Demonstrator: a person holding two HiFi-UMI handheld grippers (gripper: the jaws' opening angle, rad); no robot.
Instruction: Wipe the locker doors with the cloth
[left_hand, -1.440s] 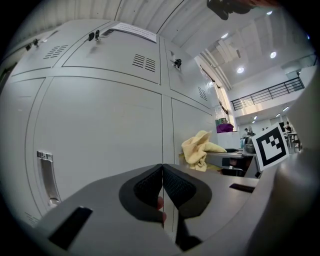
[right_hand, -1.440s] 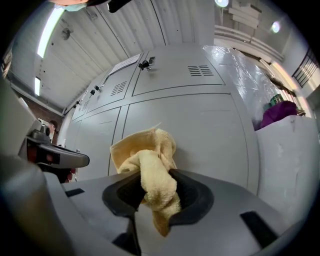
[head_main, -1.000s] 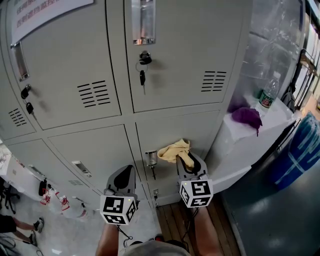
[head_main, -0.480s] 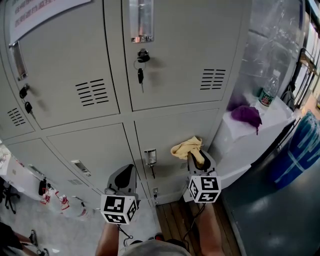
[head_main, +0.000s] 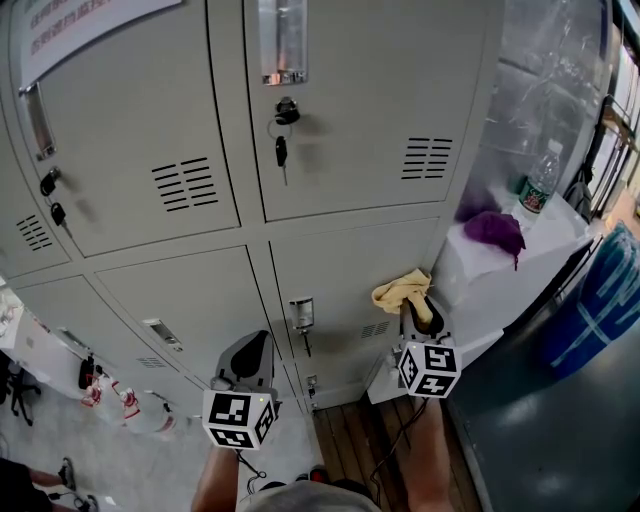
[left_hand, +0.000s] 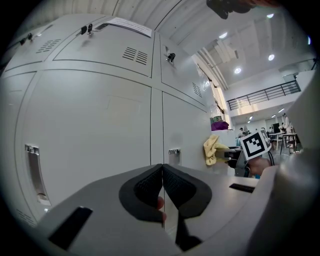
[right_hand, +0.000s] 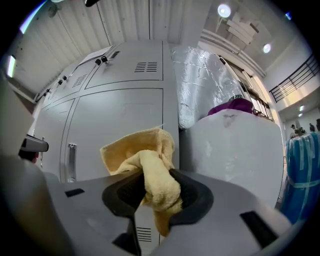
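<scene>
The right gripper (head_main: 417, 314) is clamped on a crumpled yellow terry cloth (head_main: 400, 290), which bunches up between the jaws and spills out in front of them. The cloth sits at the right edge of the lower right grey metal locker door (head_main: 340, 270), close to the white box (head_main: 470, 280) next door. It looks pressed up against the door, but actual contact is hard to call. The left gripper (head_main: 249, 357) hangs low with its jaws squeezed together on nothing, well apart from the cloth.

Progress-wise, this looks like mid-wipe on that one lower door. No wet streaks or clean patches show up anywhere, so there's no telling which doors are finished. Best guess is most of the bank is still to do.

Count: one cloth, two grippers, at least five doors in the head view (edge ones cut off), one dangling key (head_main: 281, 152), one plastic bottle (head_main: 538, 185).
</scene>
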